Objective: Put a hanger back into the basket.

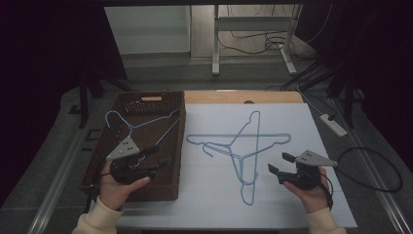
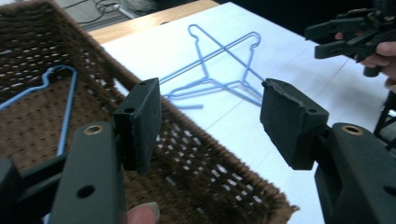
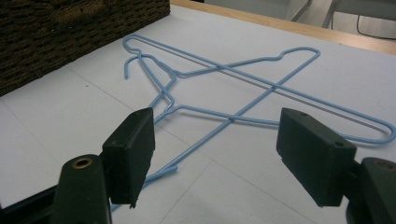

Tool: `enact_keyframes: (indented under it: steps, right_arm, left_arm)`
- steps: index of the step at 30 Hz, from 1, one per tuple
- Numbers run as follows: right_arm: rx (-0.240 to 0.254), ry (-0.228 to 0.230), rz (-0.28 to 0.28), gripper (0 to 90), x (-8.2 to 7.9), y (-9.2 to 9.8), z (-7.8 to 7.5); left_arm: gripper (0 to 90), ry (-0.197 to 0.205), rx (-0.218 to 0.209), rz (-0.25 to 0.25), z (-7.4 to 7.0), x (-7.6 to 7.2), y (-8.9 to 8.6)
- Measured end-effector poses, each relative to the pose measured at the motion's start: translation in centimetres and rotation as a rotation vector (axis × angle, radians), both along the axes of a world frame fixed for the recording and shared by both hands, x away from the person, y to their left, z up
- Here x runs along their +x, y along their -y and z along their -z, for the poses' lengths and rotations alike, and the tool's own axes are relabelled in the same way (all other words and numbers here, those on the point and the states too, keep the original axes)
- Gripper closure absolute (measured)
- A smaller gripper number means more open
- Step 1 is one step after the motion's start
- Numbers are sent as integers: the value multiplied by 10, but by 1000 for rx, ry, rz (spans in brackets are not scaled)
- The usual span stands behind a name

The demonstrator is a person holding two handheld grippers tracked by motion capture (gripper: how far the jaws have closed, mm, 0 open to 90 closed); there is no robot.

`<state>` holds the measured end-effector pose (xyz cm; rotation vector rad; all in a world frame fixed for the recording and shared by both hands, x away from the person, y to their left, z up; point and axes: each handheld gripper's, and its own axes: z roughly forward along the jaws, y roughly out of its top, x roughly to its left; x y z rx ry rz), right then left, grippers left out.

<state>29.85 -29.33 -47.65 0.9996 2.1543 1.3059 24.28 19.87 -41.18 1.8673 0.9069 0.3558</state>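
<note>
One hanger (image 1: 139,124) lies in basket (image 1: 109,151); two hangers (image 1: 241,148) left on table. Your left gripper (image 1: 158,157) and right gripper (image 1: 278,163): wide, empty.

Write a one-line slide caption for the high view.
Two open hand-held grippers, left over a brown wicker basket holding one blue wire hanger, right beside two crossed blue hangers on white paper.

You are facing a worktop (image 1: 321,204) covered in white sheeting, with a strip of bare wood (image 1: 234,96) along its far edge. Beyond it, a grey floor (image 1: 160,73) carries the white metal legs of a stand (image 1: 215,44) and loose dark cables (image 1: 253,41). A white power strip (image 1: 333,124) lies to your right. Both sides of the room fall into darkness.
</note>
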Motion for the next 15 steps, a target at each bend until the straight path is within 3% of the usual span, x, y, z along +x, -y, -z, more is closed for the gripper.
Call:
enact_keyframes:
  steps: [15]
  right_arm:
    - [0, -4, -15, 296, -1, 2, -1]
  left_arm:
    - [383, 8, 13, 2, 11, 0, 10]
